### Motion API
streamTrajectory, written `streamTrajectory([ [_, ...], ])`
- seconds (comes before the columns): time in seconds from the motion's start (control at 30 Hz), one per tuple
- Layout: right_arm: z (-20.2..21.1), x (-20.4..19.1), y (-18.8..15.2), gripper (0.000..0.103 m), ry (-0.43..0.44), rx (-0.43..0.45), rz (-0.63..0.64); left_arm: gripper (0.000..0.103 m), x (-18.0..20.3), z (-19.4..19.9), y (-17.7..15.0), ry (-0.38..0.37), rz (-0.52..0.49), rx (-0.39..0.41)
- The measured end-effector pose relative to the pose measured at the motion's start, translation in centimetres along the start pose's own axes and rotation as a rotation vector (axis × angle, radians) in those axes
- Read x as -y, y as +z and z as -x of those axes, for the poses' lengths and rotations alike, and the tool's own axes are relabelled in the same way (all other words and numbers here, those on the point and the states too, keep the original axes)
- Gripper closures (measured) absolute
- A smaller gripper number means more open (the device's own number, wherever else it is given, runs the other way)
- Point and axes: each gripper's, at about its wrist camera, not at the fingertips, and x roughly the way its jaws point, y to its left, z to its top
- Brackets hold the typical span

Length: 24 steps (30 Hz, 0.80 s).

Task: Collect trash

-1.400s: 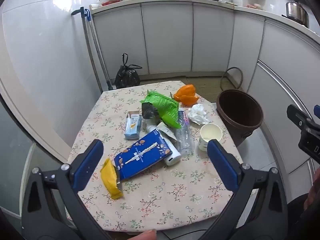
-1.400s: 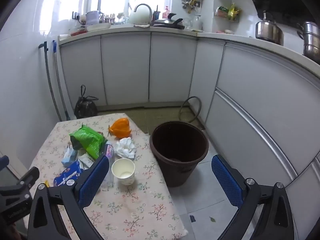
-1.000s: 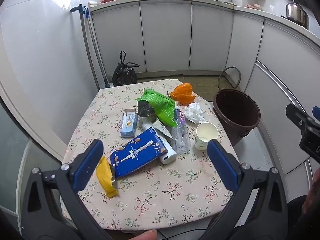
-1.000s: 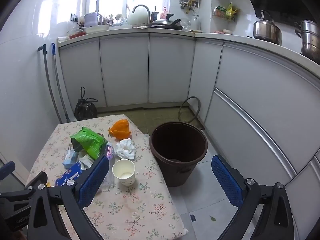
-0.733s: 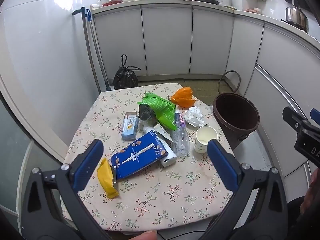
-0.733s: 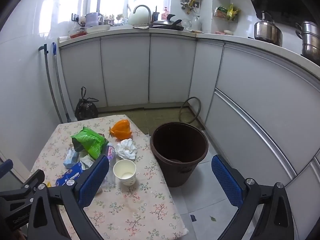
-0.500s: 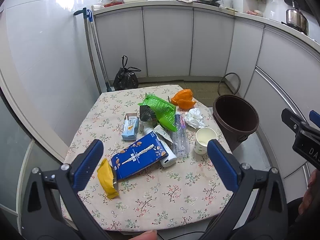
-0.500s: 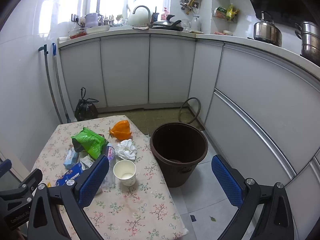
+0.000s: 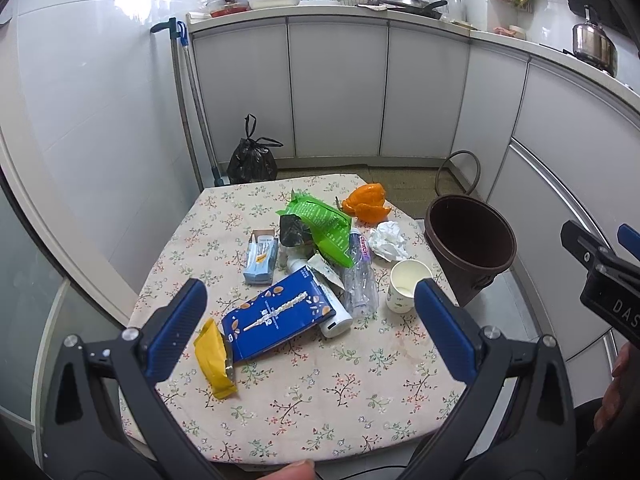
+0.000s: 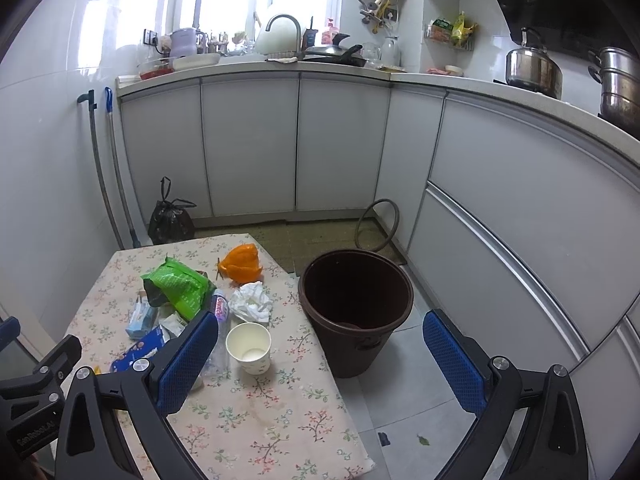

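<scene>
Trash pile mid-table: white paper cup [image 9: 408, 286] nearest the right edge, beside the dark brown plastic bin [image 10: 356, 308] on the floor. Both claws spread wide, empty: left gripper [image 9: 310, 320], right gripper [image 10: 320, 350]. Suggest taking the cup first, pinching its rim wall lightly.

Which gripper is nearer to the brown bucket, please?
Right. The right gripper is open beside the brown bucket; the left gripper is open over the table's near edge.
</scene>
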Motion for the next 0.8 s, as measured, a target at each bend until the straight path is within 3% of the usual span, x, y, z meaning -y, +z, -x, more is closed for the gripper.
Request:
streamTrajectory([
  [0.8, 0.35, -0.29, 0.28, 0.000, -0.007, 0.011, 0.004, 0.000, 0.11, 0.22, -0.07, -0.003, 0.001, 0.006],
])
